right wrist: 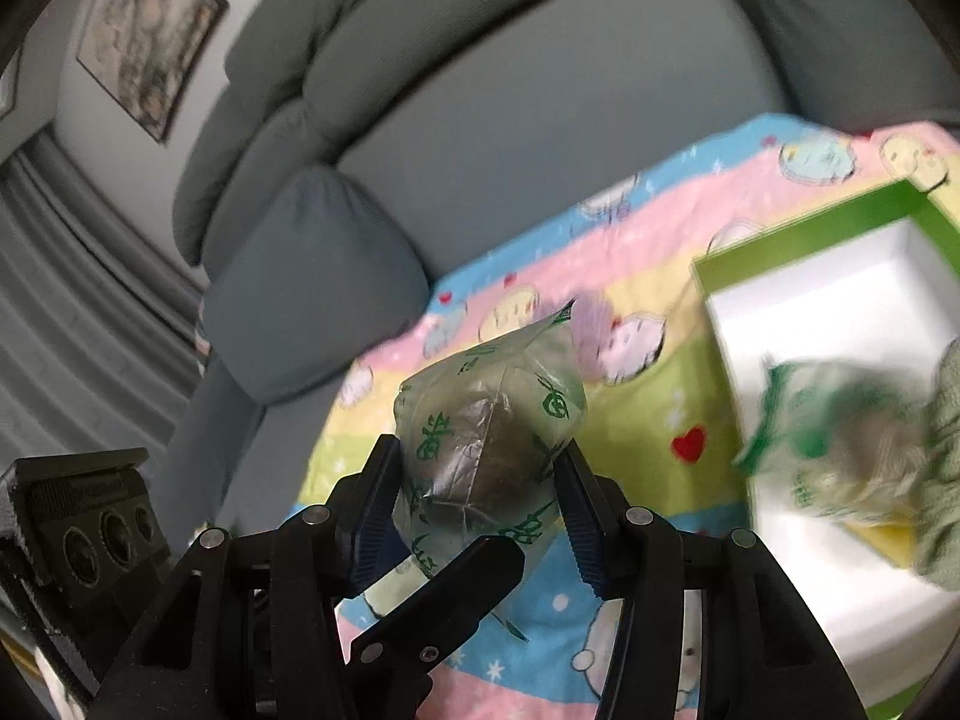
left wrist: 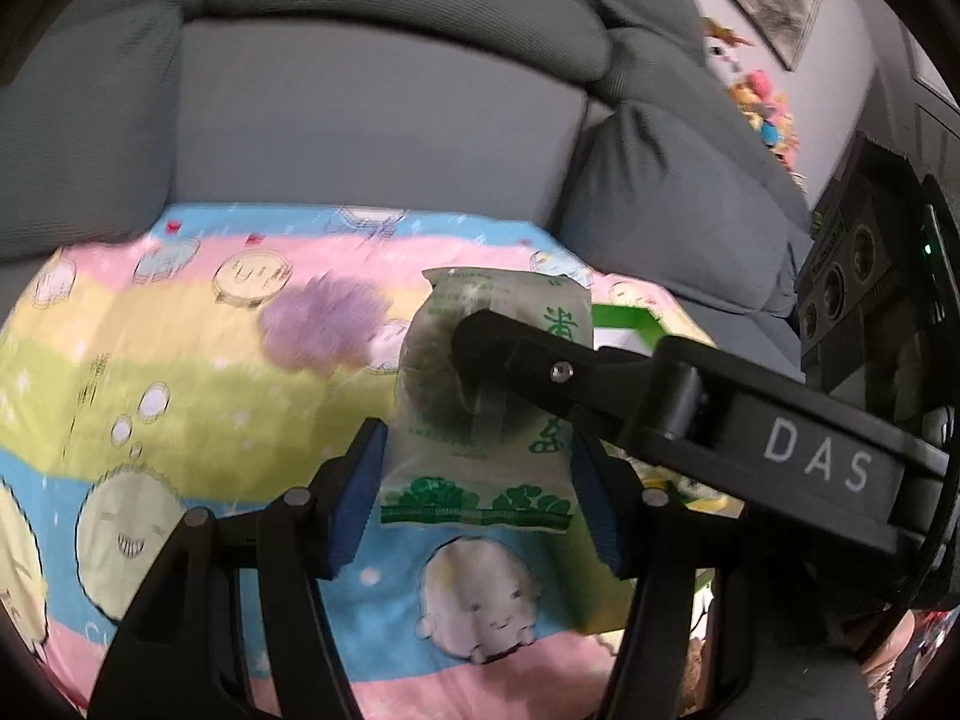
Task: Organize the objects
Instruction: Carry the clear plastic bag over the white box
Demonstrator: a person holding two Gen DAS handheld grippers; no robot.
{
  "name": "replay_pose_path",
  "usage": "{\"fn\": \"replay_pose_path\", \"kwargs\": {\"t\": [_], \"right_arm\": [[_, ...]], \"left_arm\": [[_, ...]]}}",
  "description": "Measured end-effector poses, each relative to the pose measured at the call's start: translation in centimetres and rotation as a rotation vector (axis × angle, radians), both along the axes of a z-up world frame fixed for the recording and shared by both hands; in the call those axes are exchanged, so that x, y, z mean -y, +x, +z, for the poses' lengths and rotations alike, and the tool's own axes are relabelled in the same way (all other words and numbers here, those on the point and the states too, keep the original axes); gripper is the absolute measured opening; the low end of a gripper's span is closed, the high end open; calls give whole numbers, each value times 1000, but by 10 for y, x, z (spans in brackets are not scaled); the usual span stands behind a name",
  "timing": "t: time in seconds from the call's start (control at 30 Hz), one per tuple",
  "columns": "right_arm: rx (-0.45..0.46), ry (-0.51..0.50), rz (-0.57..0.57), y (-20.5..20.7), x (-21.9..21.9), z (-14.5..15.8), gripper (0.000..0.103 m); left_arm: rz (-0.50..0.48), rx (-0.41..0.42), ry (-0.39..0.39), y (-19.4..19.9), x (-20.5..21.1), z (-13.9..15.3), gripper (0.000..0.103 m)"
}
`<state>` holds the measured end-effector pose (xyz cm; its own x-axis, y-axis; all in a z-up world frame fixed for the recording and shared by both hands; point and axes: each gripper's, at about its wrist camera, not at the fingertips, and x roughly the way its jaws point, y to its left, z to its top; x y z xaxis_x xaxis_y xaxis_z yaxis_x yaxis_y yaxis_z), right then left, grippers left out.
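Two black two-finger grippers, left (left wrist: pixel 474 483) and right (right wrist: pixel 480 498), clamp one clear green-printed plastic packet (left wrist: pixel 480 396) above the pastel cartoon blanket (left wrist: pixel 180 360). Open blanket lies left; the green-rimmed white box (right wrist: pixel 840 276) sits right.

In the right wrist view, the packet (right wrist: pixel 840 456) lying in the green-rimmed box (right wrist: pixel 804 228) is smeared by motion blur, its print unreadable, and the box runs off the right edge. In the left wrist view, the other tool's black finger (left wrist: pixel 540 360) covers the middle of the held packet (left wrist: pixel 480 420), and the purple patch (left wrist: pixel 324 324) on the blanket (left wrist: pixel 180 372) is too blurred to identify.
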<state>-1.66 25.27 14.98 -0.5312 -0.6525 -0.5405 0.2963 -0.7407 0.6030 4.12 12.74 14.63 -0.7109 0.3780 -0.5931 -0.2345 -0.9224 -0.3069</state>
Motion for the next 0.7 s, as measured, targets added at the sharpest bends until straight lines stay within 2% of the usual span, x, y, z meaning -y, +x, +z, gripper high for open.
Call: {"fn": "replay_pose_path", "kwargs": {"t": [0.1,0.27,0.5,0.7], "right_arm": [[-33,-24,-31,6,-23,12,54],[-54,-81,-112,10,-65,18,54],[-40,-150,-203,9,-112,11,54],[-7,-177,-263,9,-139,2,54]], "left_arm": [[-53,-70,-27,6,-25,14,55],[-118,-104,-60,3,-63,23,55],[-202,-124,-111,-5,-106,25,55],[-259,-94,-111,-17,-129,17,55]]}}
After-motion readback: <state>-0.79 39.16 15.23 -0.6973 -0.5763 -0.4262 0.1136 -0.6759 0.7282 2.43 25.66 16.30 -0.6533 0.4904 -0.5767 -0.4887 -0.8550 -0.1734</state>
